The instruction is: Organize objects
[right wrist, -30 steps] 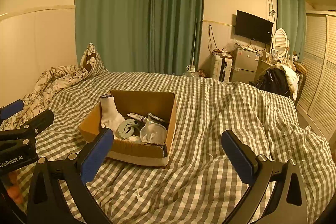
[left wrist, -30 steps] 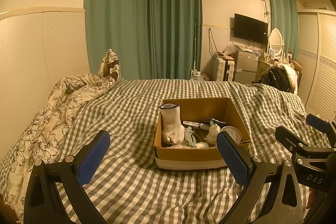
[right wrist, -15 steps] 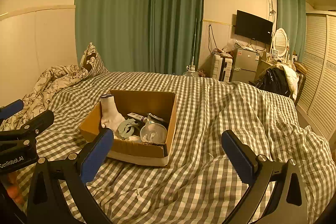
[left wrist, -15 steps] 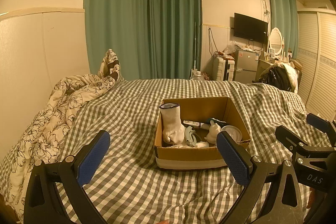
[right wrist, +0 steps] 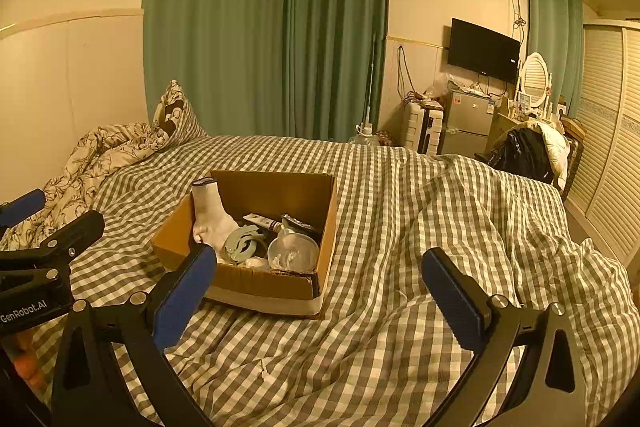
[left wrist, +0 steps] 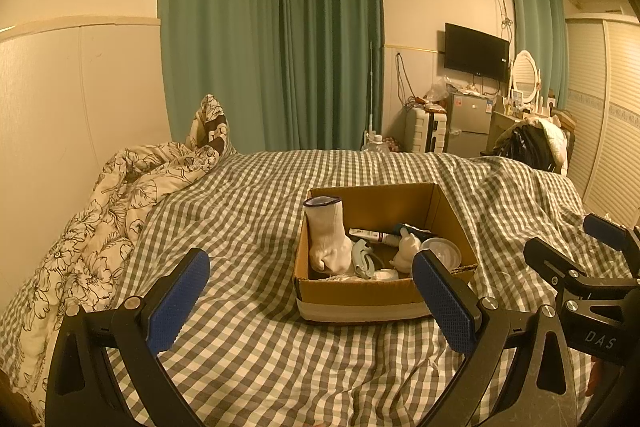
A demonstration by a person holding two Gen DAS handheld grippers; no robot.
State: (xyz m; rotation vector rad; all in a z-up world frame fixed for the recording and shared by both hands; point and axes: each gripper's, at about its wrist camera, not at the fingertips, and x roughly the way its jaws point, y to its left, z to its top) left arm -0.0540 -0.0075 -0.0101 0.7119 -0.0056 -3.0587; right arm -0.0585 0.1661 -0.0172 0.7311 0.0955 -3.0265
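An open cardboard box [left wrist: 360, 297] [right wrist: 256, 281] sits on the checked bedspread. It holds a white sock [left wrist: 326, 241] [right wrist: 210, 219] standing upright at its left, a pale blue hook-shaped piece [left wrist: 363, 259] [right wrist: 242, 243], a tube [left wrist: 370, 235] [right wrist: 264, 222], a small white figure [left wrist: 406, 251] and a clear round lid [left wrist: 442, 253] [right wrist: 292, 251]. My left gripper [left wrist: 312, 301] is open and empty, just short of the box. My right gripper [right wrist: 320, 299] is open and empty, near the box's front right corner.
A floral quilt [left wrist: 92, 227] and a pillow [left wrist: 208, 131] lie along the left wall. Rumpled folds of bedspread [right wrist: 500, 219] rise to the right of the box. Green curtains, a fridge [right wrist: 466, 123], a suitcase and a TV stand beyond the bed.
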